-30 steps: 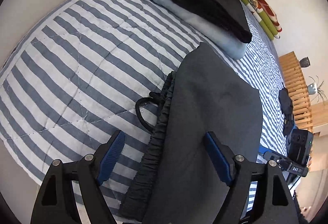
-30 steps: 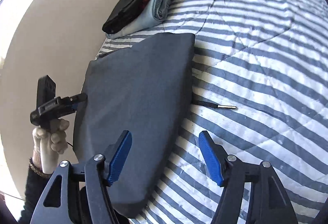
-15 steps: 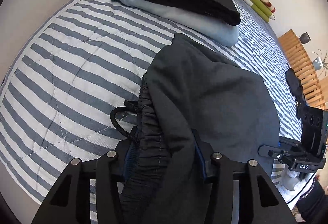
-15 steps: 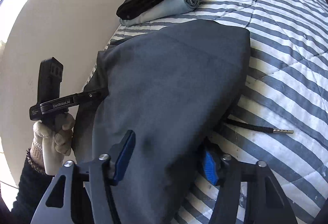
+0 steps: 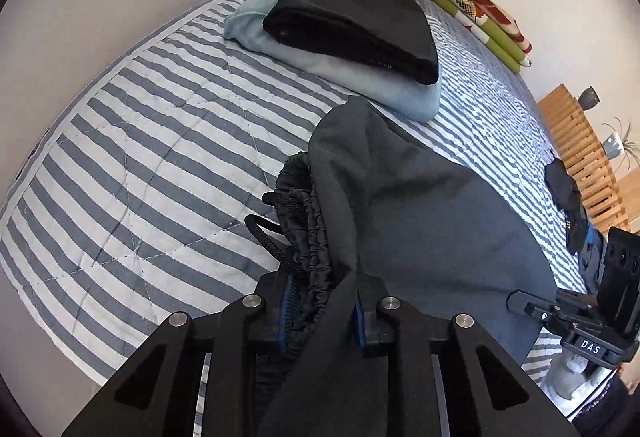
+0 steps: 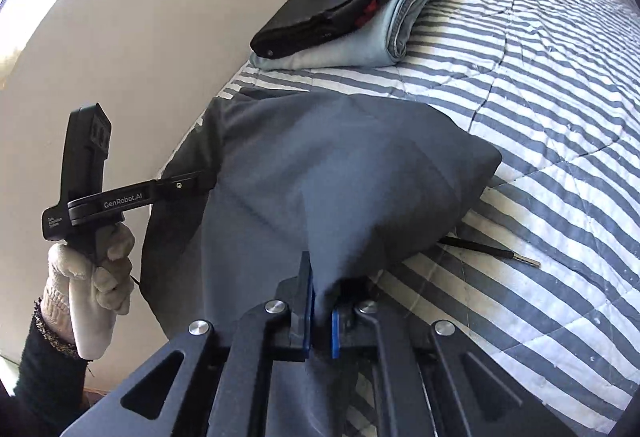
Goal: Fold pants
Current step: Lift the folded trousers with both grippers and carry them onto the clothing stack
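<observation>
The dark grey pants (image 5: 420, 205) are being held at the near edge of the striped bed quilt (image 5: 140, 141), already reduced to a compact, partly folded bundle whose far part is resting on the quilt while the near edge is being raised off it. The left gripper (image 5: 320, 317) is being kept clamped on the gathered elastic waistband (image 5: 308, 237), its jaws having just been closing with the bunched cloth pressed between the blue pads. The right gripper (image 6: 320, 321) is likewise being kept closed on a pinch of the plain fabric at the other near corner, its jaws having just been closing until almost no gap is left. A drawstring loop (image 5: 264, 237) is being left hanging beside the waistband, and the other cord end (image 6: 492, 253) is being left trailing on the quilt from under the bundle. Farther along the bed, a folded stack of a black garment (image 5: 352, 17) on a light blue one (image 5: 380, 89) is being kept apart, just beyond the pants. By the look of it, the early folds are done; a last fold-over of the lifted edge, smoothing, and perhaps placement by the stack are being left to do.
</observation>
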Tool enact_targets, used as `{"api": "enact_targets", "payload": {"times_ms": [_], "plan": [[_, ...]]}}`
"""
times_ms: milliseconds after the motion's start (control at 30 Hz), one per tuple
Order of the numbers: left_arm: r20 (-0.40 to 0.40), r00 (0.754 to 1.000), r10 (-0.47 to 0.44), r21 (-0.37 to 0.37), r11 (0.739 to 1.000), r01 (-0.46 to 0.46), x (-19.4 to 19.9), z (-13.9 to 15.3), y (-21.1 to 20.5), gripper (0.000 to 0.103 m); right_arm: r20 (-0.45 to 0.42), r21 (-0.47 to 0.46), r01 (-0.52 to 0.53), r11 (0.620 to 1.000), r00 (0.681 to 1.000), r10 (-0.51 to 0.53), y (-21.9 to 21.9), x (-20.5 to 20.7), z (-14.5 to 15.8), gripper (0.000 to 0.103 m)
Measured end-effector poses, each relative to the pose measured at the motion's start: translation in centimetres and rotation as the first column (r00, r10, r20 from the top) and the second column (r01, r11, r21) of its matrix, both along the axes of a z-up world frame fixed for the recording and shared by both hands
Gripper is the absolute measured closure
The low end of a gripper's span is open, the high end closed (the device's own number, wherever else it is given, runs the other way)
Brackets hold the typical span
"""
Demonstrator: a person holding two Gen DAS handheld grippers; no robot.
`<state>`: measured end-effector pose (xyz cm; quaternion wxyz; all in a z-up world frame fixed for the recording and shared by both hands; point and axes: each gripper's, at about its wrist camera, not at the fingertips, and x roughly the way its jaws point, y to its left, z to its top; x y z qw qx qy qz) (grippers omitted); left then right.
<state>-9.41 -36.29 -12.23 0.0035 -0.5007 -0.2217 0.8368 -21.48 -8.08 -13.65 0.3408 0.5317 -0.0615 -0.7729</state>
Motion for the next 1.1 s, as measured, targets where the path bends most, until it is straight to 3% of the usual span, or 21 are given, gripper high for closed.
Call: {"api": "enact_targets", "payload": {"times_ms": [333,500,867,1000,1100], "plan": [[-0.104,0.994,-0.024,0.005,1.0,0.024,1.8,4.9,1.9,0.081,-0.154,0.048,-0.014,0.999,0.988,0.021,-0.8,0.0,5.0,0.098],[-0.17,0.985,-0.039,-0.022,0.999,0.036,0.4,8.8,2.2,0.081,-0.281,0.082,-0.005,0.997,0.959,0.028,-0.2,-0.2,9.1,0.098],[-0.316,0.948,-0.026,-0.184,0.982,-0.034,-10.6,20.7,-1.4,0.082,-0.356,-0.054,0.049,0.997,0.932,-0.065,-2.3,-8.1,16.3,0.098],[-0.32,0.947,-0.011,-0.214,0.975,-0.061,-15.3,21.9,-3.2,0.082,-0.376,-0.098,0.063,0.993,0.922,-0.096,-4.6,-12.2,17.4,0.098],[-0.301,0.953,-0.004,-0.22,0.973,-0.065,-19.1,20.9,-4.5,0.082,-0.355,-0.107,0.076,0.991,0.928,-0.109,-5.8,-15.1,16.7,0.098]]}}
